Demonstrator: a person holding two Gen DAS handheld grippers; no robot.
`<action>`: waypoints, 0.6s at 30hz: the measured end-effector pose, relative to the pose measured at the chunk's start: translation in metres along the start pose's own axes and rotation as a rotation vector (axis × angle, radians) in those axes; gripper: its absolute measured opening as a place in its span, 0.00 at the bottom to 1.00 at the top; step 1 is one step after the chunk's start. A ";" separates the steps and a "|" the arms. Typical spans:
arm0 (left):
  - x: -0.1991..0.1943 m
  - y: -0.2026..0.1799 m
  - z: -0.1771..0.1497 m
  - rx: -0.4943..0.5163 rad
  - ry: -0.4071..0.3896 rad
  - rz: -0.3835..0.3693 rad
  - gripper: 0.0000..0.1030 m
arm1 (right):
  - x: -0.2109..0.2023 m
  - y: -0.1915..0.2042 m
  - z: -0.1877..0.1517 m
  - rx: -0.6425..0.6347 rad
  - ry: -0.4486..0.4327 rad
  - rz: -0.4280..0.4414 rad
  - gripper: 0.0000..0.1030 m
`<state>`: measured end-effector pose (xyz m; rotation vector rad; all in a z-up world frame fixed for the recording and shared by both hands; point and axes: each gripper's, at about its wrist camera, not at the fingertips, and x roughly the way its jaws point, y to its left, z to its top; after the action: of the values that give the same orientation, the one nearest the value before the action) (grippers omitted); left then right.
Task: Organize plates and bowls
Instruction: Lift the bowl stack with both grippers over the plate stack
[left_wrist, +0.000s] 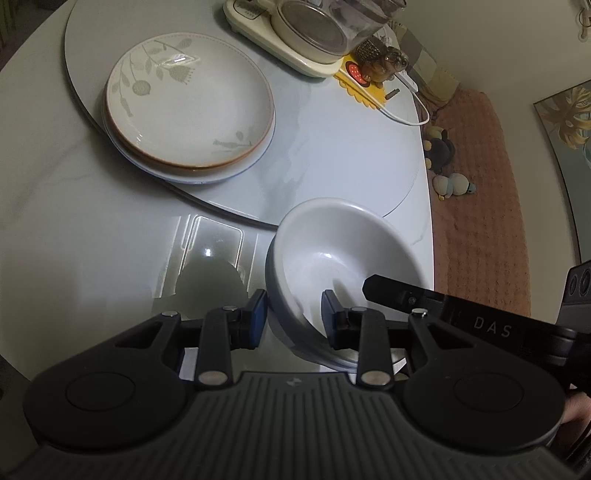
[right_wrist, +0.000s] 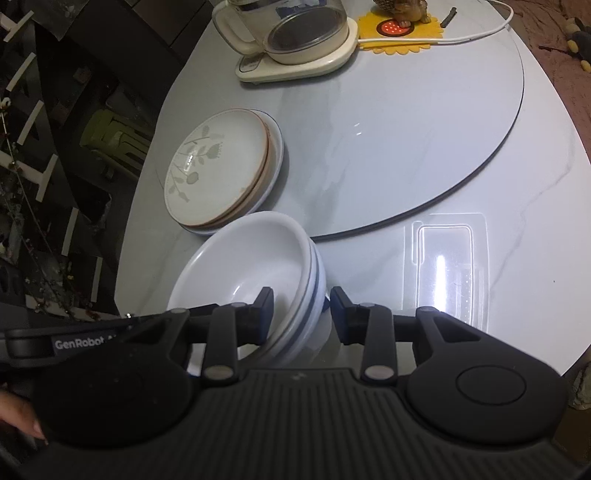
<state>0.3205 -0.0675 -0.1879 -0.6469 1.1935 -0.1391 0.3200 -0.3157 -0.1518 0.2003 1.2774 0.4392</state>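
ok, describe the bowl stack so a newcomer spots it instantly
On the round white marble table, look at the near edge, just off the turntable. The bowl stack sits there, tilted, its rim between both claws' open jaws. Unlike the leaf-patterned plates behind it, it is deep, plain white, with a blue band outside.

- A home dining room.
- Round marble counter (right_wrist: 480, 192) carrying a turntable (right_wrist: 406, 129).
- Glass kettle (right_wrist: 295, 33) on its base.
- Plush toys (left_wrist: 443, 155) on a pink blanket (left_wrist: 491, 221).

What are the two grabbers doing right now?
Left gripper: open, fingers either side of the bowls' rim, not squeezing.
Right gripper: open, straddling the opposite rim of the bowls.
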 end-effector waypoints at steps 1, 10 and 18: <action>-0.003 0.002 0.003 -0.001 -0.005 0.002 0.36 | 0.001 0.004 0.003 -0.003 -0.002 0.002 0.36; -0.025 0.027 0.034 -0.044 -0.054 -0.005 0.36 | 0.018 0.038 0.033 -0.033 -0.002 0.022 0.36; -0.021 0.050 0.067 -0.097 -0.064 0.000 0.36 | 0.044 0.057 0.058 -0.074 0.030 0.017 0.36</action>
<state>0.3608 0.0083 -0.1837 -0.7317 1.1441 -0.0604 0.3735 -0.2400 -0.1519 0.1432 1.2870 0.5052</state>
